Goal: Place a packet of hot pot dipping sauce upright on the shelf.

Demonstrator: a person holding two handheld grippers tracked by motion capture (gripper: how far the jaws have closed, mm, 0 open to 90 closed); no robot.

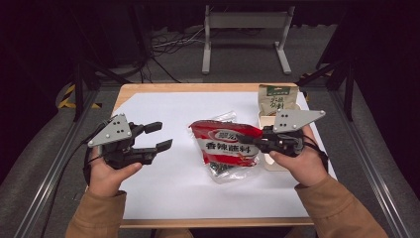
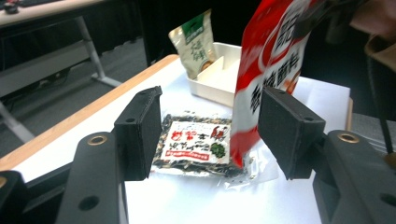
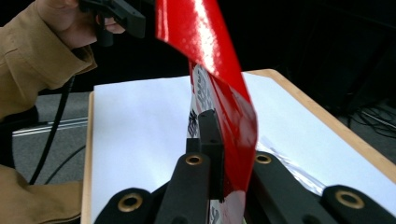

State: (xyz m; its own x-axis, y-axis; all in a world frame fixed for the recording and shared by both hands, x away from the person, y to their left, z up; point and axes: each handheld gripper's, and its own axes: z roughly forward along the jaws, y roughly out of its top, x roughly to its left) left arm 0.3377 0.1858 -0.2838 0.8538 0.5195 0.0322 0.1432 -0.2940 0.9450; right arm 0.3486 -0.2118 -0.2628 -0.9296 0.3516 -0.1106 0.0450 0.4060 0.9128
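Note:
A red snack bag hangs lifted above the white sheet, with my right gripper shut on its right edge. In the right gripper view the bag stands edge-on between the closed jaws of my right gripper. Under it a clear packet of dark bits lies flat on the sheet. My left gripper is held open to the left of the bag, holding nothing. In the left gripper view the jaws of my left gripper frame the clear packet and the red bag.
A white tray sits at the table's right side with a green pouch leaning in it; both the tray and the pouch are seen from the left gripper. A white sheet covers the wooden table.

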